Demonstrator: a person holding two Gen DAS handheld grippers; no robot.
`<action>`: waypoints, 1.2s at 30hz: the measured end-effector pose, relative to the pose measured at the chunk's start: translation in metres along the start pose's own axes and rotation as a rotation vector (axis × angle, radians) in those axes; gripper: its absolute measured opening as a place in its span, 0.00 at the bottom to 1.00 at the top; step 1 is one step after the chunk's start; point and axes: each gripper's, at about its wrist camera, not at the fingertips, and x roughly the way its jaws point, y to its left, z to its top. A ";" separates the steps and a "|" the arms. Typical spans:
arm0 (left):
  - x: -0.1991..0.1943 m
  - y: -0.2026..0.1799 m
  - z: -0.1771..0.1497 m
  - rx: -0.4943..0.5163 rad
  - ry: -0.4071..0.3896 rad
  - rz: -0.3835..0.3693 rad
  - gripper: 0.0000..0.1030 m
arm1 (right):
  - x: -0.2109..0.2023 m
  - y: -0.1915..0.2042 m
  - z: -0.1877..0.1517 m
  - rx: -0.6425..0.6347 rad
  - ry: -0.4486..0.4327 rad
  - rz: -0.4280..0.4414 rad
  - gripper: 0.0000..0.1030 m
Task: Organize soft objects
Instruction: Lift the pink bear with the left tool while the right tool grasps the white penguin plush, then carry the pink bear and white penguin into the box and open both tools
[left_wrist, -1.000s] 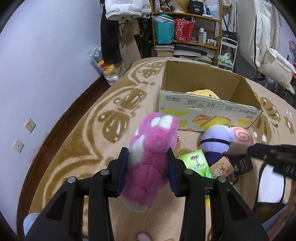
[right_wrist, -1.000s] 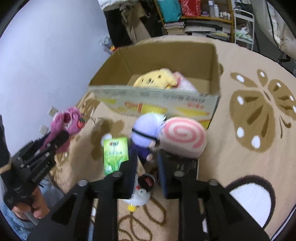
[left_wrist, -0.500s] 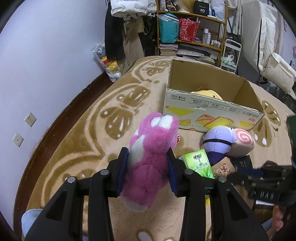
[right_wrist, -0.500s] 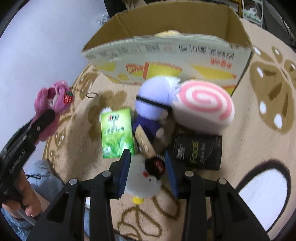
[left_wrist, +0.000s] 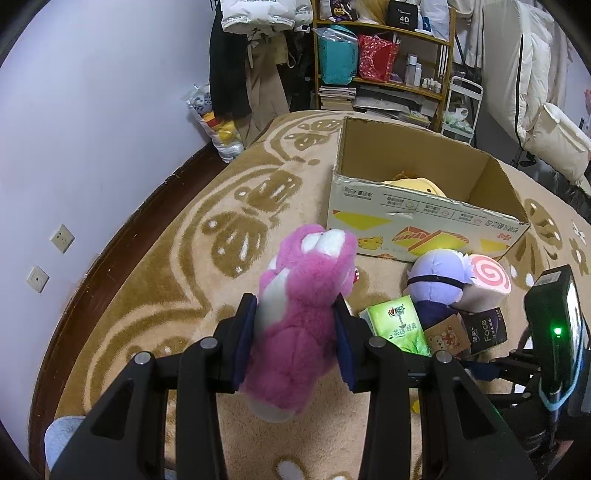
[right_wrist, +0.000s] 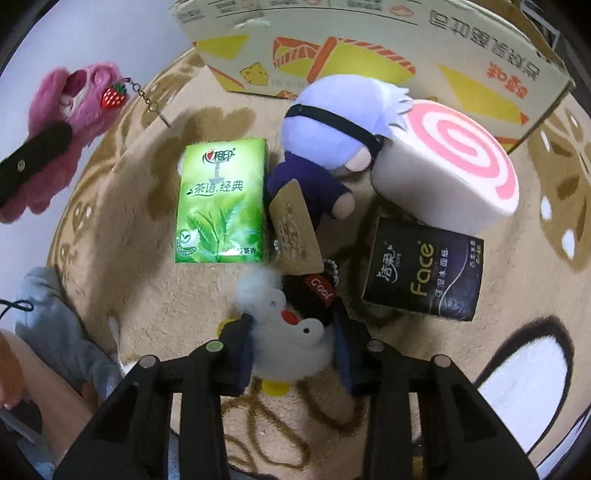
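Observation:
My left gripper (left_wrist: 293, 306) is shut on a pink plush bear (left_wrist: 306, 273) and holds it above the carpet; the same bear (right_wrist: 70, 110) hangs at the left edge of the right wrist view. My right gripper (right_wrist: 291, 332) points down at the carpet. Its jaws are closing on a white plush bird (right_wrist: 295, 350) that lies between them, pads against its fluffy sides. A small black plush with a "Cool" tag (right_wrist: 312, 299) touches the bird. Behind stand a purple-haired doll (right_wrist: 332, 118), a pink swirl cushion (right_wrist: 454, 158) and the open cardboard box (left_wrist: 424, 225), with a yellow plush (left_wrist: 413, 184) inside.
A green tissue pack (right_wrist: 221, 199) and a black tissue pack (right_wrist: 421, 269) lie on the patterned carpet (left_wrist: 221, 240) beside the doll. A person's grey-clad leg (right_wrist: 55, 332) is at the lower left. A wall runs along the left; a cluttered shelf (left_wrist: 388, 55) stands behind the box.
My right gripper has come down and tipped toward the carpet, and the white bird now sits between its jaws. The left gripper has kept still with the pink bear.

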 end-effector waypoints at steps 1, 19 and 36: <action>-0.001 0.000 0.000 0.001 -0.002 0.002 0.37 | -0.001 0.000 0.000 -0.005 -0.003 -0.002 0.35; -0.021 -0.008 0.030 0.020 -0.152 -0.001 0.37 | -0.121 -0.033 0.014 0.119 -0.444 -0.053 0.35; -0.007 -0.055 0.095 0.128 -0.288 0.006 0.37 | -0.170 -0.046 0.062 0.091 -0.652 -0.124 0.35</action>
